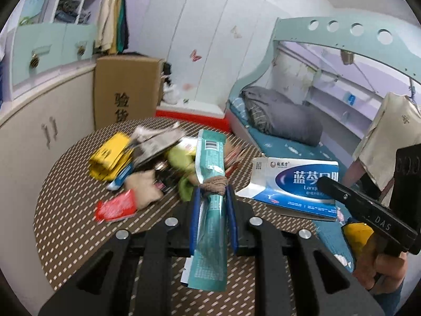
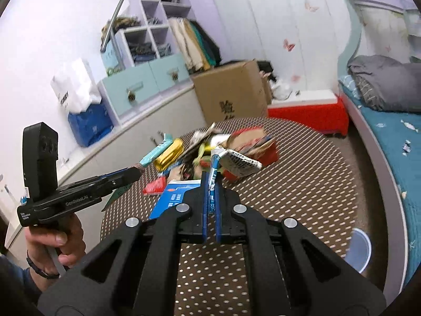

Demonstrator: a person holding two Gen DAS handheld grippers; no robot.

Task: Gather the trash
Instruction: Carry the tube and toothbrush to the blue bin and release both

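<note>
A pile of wrappers [image 1: 147,155] lies on the round brown dotted table [image 1: 65,210]: a yellow pack [image 1: 110,158], a red sachet [image 1: 115,208], and crumpled grey and green pieces. My left gripper [image 1: 212,188] is shut on a long teal wrapper [image 1: 210,226] and holds it above the table. My right gripper [image 2: 211,177] is shut on a flattened blue-and-white medicine box [image 2: 236,162]. In the left wrist view that box [image 1: 294,184] hangs to the right from the right gripper [image 1: 322,183]. In the right wrist view the left gripper [image 2: 136,171] holds the teal wrapper [image 2: 155,154] beside the pile [image 2: 236,144].
A cardboard box [image 2: 231,92] stands behind the table, with a red step [image 2: 307,118] beside it. A curved cabinet [image 1: 31,142] runs along the left. A bed [image 2: 389,142] with a grey blanket lies to the right. A blue-rimmed container [image 2: 359,250] sits on the floor between table and bed.
</note>
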